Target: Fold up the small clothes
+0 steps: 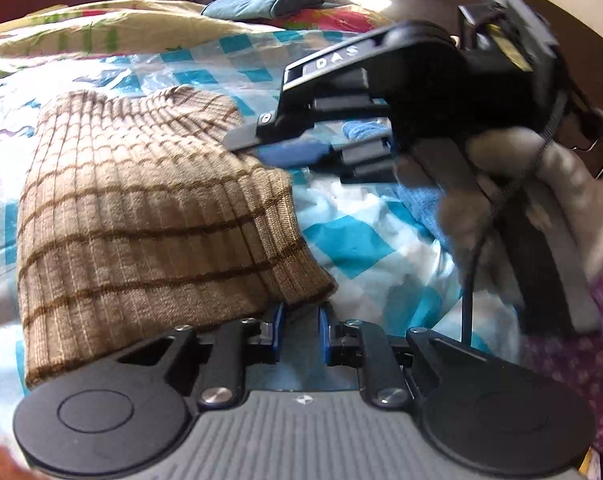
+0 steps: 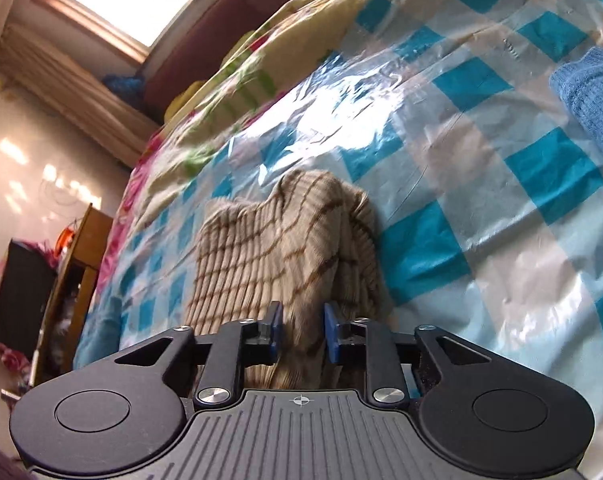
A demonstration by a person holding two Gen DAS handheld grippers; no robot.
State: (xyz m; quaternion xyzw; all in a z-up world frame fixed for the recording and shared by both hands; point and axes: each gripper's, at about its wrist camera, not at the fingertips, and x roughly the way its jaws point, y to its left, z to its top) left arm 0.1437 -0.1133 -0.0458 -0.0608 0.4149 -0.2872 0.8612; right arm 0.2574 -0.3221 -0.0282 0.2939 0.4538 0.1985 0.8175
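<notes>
A beige ribbed knit garment with brown stripes point(image 1: 141, 208) lies bunched on the blue-and-white checked plastic sheet point(image 1: 353, 248) over the bed. My left gripper point(image 1: 300, 332) is at its near right corner, blue pads close together with the cloth edge lying over them. My right gripper point(image 1: 277, 148), seen from the left wrist view, pinches the garment's far right edge. In the right wrist view the same garment point(image 2: 269, 248) runs between the right gripper's point(image 2: 300, 334) blue pads, which are shut on a fold of it.
A blue knit garment point(image 2: 593, 108) lies on the sheet to the right, also under the right gripper point(image 1: 365, 128). A floral quilt point(image 1: 81, 36) and blue pillow point(image 1: 261, 4) lie at the far end. The bed edge drops to the floor at left, near a wooden cabinet point(image 2: 77, 264).
</notes>
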